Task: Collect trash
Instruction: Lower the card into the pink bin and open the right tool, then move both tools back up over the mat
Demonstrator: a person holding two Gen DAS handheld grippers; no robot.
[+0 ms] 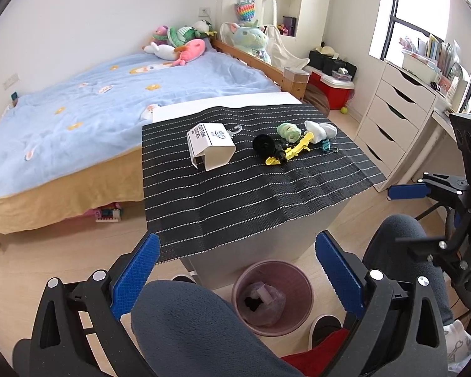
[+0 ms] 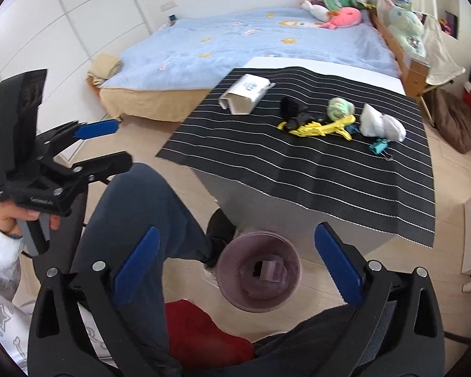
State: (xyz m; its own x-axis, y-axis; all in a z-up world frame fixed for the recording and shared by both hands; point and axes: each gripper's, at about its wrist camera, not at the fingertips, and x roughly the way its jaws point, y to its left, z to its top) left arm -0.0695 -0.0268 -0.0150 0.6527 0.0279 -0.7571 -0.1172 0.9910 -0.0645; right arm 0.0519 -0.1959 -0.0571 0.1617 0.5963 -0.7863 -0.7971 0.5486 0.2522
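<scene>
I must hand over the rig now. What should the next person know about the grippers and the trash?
Left gripper: open, empty. Right gripper: open, empty, above the bin.
Pink trash bin on the floor in front of the table; some trash is already inside.
On the striped mat: sock box, black and yellow clips, green wad, white wad, teal binder clip.
Left: sort these and bin the trash.

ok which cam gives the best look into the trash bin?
Right wrist. It looks almost straight down into the trash bin, with the full rim and the contents at the bottom framed between the open right gripper fingers. Left wrist sees the bin more obliquely, its near rim cut off by a knee.
</scene>
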